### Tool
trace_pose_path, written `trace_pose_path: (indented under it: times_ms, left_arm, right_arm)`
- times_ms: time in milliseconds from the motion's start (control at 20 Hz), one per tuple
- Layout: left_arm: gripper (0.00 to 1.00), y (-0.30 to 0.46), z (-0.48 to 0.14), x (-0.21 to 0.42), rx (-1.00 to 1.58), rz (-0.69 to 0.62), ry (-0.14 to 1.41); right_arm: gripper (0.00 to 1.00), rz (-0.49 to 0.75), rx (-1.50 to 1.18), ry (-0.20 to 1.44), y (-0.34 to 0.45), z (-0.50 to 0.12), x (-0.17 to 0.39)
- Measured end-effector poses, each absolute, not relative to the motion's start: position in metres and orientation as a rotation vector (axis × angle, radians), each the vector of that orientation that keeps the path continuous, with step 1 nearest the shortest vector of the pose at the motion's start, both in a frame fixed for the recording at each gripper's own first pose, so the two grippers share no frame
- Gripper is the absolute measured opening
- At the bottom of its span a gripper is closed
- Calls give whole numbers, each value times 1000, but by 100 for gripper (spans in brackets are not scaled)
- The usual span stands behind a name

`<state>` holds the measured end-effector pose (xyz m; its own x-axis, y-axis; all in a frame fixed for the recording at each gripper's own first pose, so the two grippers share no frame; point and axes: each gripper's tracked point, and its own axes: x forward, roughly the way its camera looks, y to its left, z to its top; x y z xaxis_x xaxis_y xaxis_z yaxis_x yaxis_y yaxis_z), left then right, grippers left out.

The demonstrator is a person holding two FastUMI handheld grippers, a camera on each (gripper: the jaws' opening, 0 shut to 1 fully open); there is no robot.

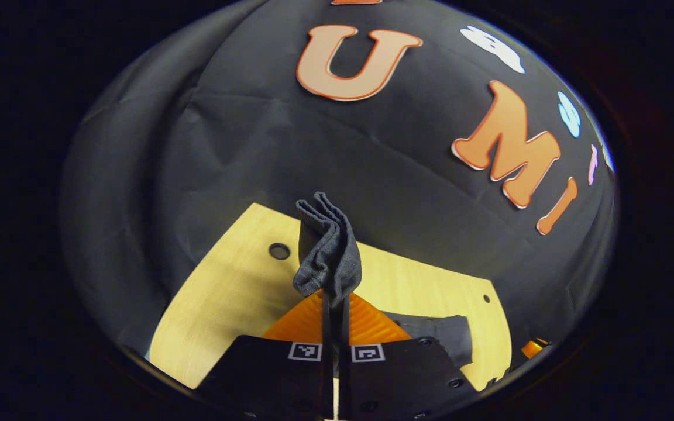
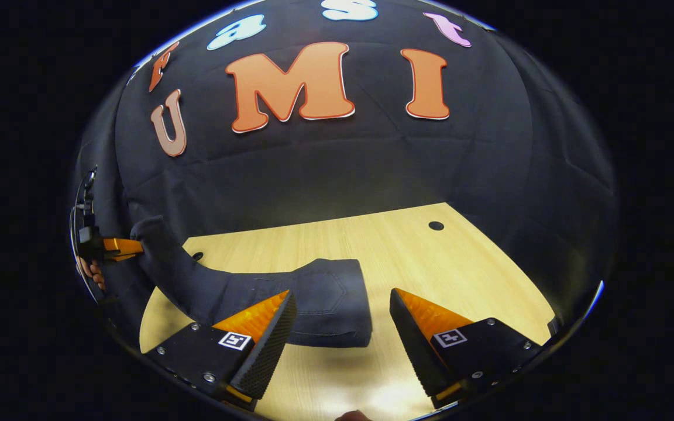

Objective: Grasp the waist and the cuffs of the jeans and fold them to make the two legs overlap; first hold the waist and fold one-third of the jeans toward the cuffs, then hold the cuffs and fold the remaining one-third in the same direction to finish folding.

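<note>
Dark blue jeans (image 2: 313, 298) lie on the light wooden table (image 2: 448, 263), their wide end flat just beyond my right gripper (image 2: 340, 327). That gripper is open a little above the table, its left finger over the near edge of the denim. The narrow end of the jeans rises off the table at the far left to my left gripper (image 2: 120, 247), held by a hand (image 2: 92, 273). In the left gripper view, my left gripper (image 1: 335, 301) is shut on a bunched fold of the jeans (image 1: 328, 251), which sticks up past the fingertips.
The table has small round holes (image 2: 436, 225) (image 1: 279, 251) near its far corners. The black cloth wall stands close behind the table. More of the jeans (image 1: 439, 333) lies on the table at the lower right of the left gripper view.
</note>
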<state>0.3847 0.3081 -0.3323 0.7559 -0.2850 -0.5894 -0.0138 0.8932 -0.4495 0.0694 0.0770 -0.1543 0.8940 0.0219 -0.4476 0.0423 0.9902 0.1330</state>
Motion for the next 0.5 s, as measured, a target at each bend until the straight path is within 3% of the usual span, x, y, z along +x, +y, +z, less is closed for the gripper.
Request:
trace_pose_path:
  times_ms: [500]
  left_arm:
    - [4, 174, -261, 387, -384, -269, 659]
  right_arm:
    - [97, 8, 191, 447, 15, -156, 82]
